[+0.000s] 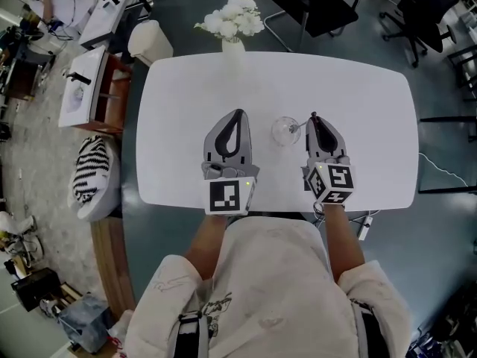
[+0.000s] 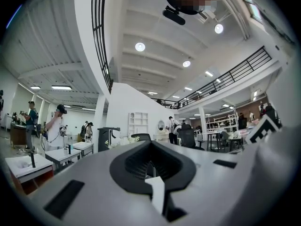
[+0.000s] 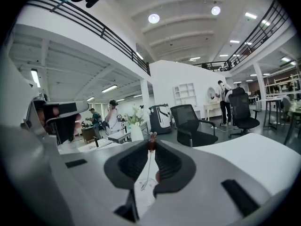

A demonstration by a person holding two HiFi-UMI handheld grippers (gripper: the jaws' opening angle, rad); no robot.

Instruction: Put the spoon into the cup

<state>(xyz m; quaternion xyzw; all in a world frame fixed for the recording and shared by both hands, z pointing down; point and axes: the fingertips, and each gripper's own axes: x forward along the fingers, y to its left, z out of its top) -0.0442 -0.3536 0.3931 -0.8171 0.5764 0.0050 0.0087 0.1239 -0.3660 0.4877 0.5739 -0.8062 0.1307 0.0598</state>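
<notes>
A clear glass cup (image 1: 284, 131) stands on the white table (image 1: 358, 103), between my two grippers. My right gripper (image 1: 313, 116) is shut on a thin spoon (image 1: 300, 126), whose free end slants left toward the cup's rim; whether it is inside the cup I cannot tell. In the right gripper view the jaws (image 3: 151, 144) pinch the spoon's brownish end, and its thin shaft (image 3: 148, 166) runs down between the pads. To the left of the cup my left gripper (image 1: 238, 113) rests with its jaw tips together and nothing in them. The left gripper view shows the same closed loop (image 2: 150, 144).
A white vase of white flowers (image 1: 233, 22) stands at the table's far edge. Black office chairs (image 1: 320, 6) sit beyond the table. A striped cushion on a stool (image 1: 93, 171) and small desks lie to the left.
</notes>
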